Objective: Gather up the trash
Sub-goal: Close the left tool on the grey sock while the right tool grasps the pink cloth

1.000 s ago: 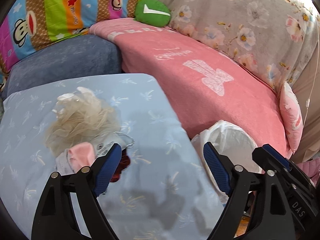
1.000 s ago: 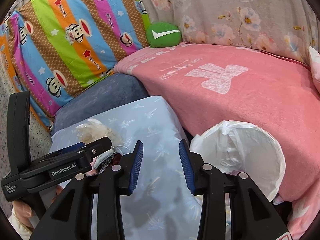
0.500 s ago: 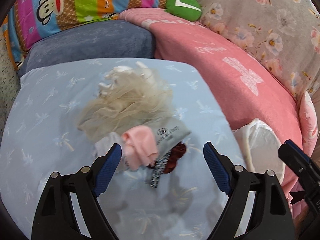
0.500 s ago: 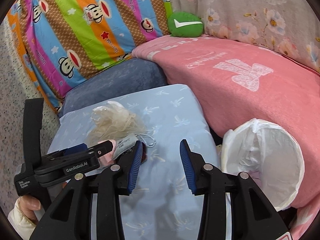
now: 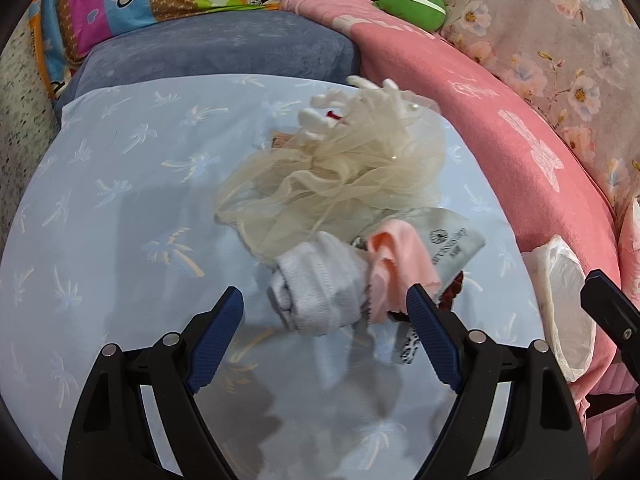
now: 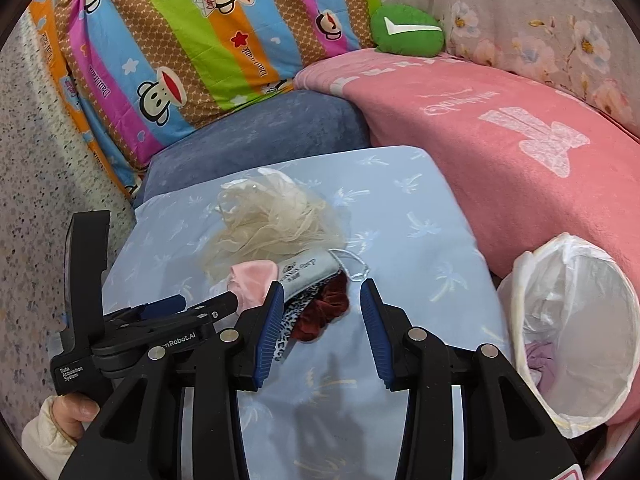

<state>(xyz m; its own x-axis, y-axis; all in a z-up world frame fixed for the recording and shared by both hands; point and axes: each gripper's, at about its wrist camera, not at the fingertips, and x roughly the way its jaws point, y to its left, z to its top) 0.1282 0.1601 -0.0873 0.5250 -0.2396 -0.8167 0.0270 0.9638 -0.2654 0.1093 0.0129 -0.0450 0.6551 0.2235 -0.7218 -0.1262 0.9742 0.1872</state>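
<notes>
A pile of trash lies on the light blue cushion (image 5: 120, 200): a cream mesh puff (image 5: 340, 176), a rolled white sock (image 5: 320, 288), a pink cloth (image 5: 396, 264), a grey tag (image 5: 452, 244) and a dark red scrunchie (image 6: 324, 312). My left gripper (image 5: 324, 340) is open, its tips just before the white sock and pink cloth. My right gripper (image 6: 318, 324) is open over the scrunchie's near side. The left gripper (image 6: 200, 308) also shows in the right wrist view beside the pile. A bin lined with a white bag (image 6: 572, 328) stands to the right.
A pink blanket (image 6: 500, 152) covers the sofa behind the cushion. A dark blue cushion (image 6: 260, 128), a striped monkey-print pillow (image 6: 200, 40) and a green plush (image 6: 408, 30) lie at the back. Speckled floor (image 6: 32, 200) is at the left.
Both grippers have moved forward and left toward the pile. The pile now sits right at the left gripper's tips, and the bin has slid to the right edge of its view.
</notes>
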